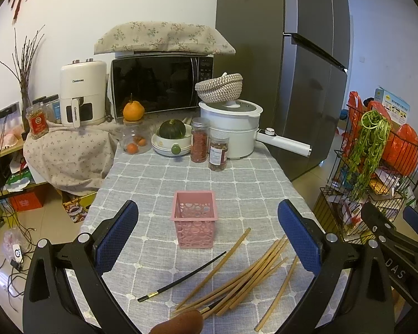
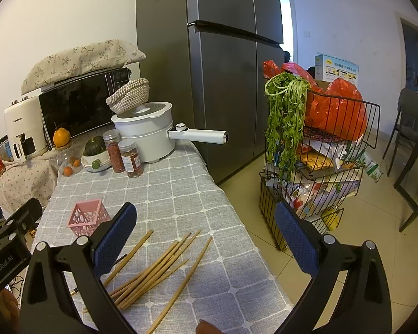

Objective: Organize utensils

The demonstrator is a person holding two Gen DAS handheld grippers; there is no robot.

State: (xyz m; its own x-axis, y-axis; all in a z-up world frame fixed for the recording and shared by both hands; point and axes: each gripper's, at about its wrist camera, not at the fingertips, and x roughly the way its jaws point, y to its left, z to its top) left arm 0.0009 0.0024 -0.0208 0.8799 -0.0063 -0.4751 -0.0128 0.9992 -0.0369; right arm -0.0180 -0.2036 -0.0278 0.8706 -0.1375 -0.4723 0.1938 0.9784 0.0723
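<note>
An empty pink perforated holder (image 1: pixel 194 218) stands upright on the grey checked tablecloth (image 1: pixel 181 172). It also shows in the right wrist view (image 2: pixel 88 217). Several wooden chopsticks (image 1: pixel 248 275) lie loose in front of it, also in the right wrist view (image 2: pixel 156 270), with a black chopstick (image 1: pixel 184 278) to their left. My left gripper (image 1: pixel 207 239) is open and empty, above the chopsticks and just before the holder. My right gripper (image 2: pixel 206 239) is open and empty, above the table's right edge beside the chopsticks.
At the table's back stand two spice jars (image 1: pixel 209 147), a white electric pot (image 1: pixel 231 128) with a long handle, a bowl with a squash (image 1: pixel 172 139) and a glass jar (image 1: pixel 133 139). A wire rack (image 2: pixel 320 156) with greens stands on the floor to the right, by the fridge (image 2: pixel 223 69).
</note>
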